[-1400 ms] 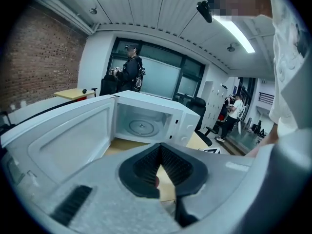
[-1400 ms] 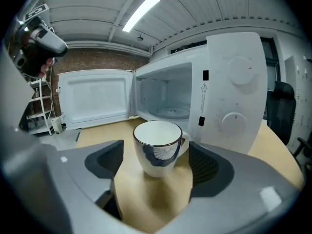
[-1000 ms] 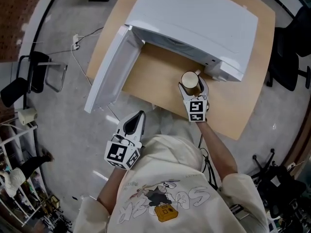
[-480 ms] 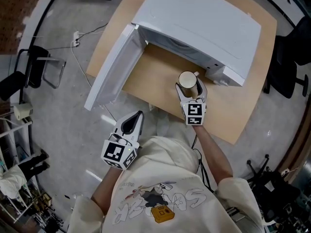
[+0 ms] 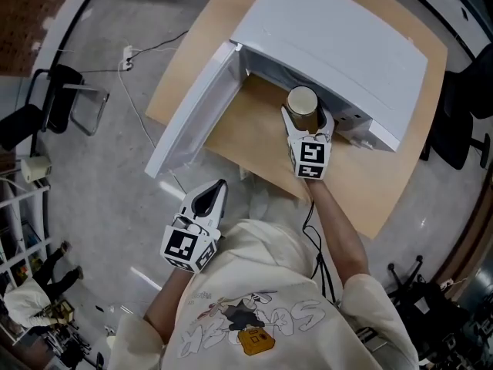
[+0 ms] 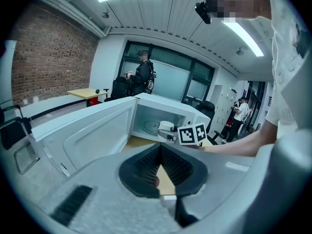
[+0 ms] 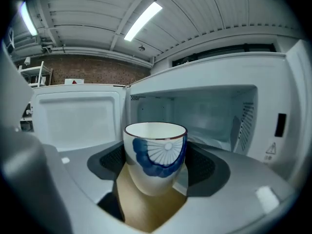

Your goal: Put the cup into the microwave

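A white cup with a blue fan pattern (image 7: 156,155) sits upright between the pads of my right gripper (image 7: 156,167), which is shut on it. In the head view the cup (image 5: 303,101) is held above the table, right at the mouth of the open white microwave (image 5: 339,37). The right gripper view looks over the cup's rim into the microwave's cavity (image 7: 195,113), with the door (image 7: 73,118) swung out to the left. My left gripper (image 5: 218,185) hangs off the table's near edge, shut and holding nothing. From the left gripper view the cup (image 6: 165,126) shows in front of the cavity.
The microwave door (image 5: 196,106) stands open over the left edge of the wooden table (image 5: 254,141). A glass turntable (image 6: 148,126) lies inside the cavity. Chairs (image 5: 54,114) and a cable on the floor lie to the left. Other people stand far back in the room.
My right gripper has lifted the cup and carried it from the table in front of the control panel toward the microwave's opening. The left gripper has barely shifted.
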The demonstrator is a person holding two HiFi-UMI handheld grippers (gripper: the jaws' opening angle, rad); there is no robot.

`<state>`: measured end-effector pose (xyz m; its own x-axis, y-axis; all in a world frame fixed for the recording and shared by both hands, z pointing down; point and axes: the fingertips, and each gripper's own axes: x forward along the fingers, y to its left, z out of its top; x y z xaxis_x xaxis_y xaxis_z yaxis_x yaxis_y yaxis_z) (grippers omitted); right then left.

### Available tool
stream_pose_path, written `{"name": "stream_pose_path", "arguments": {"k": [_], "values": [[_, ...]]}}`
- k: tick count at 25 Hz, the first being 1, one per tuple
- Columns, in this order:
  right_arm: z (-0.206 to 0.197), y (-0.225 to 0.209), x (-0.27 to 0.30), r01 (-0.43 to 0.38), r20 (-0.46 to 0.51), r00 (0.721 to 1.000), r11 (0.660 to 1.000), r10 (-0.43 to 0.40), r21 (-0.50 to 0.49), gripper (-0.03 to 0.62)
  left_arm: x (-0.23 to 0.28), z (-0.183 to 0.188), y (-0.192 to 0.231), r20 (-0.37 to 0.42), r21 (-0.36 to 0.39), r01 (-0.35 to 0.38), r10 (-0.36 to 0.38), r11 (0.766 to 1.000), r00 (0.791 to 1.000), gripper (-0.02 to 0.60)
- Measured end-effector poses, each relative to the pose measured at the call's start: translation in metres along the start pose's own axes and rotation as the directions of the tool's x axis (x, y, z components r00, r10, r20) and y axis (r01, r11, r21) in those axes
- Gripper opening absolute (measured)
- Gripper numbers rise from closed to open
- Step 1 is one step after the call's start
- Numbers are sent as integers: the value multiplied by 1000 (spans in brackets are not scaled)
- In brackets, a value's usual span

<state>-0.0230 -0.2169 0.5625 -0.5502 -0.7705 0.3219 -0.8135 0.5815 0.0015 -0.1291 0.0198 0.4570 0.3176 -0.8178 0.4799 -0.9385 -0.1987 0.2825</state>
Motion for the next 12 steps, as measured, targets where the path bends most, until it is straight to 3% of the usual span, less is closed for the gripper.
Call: {"name": "stream_pose_path", "arguments": {"k": [12], "values": [[21,-14,107,70,25,997,998,-70,-10,385,-7,5,25,-22,61,-22,23,998,999,5]]}}
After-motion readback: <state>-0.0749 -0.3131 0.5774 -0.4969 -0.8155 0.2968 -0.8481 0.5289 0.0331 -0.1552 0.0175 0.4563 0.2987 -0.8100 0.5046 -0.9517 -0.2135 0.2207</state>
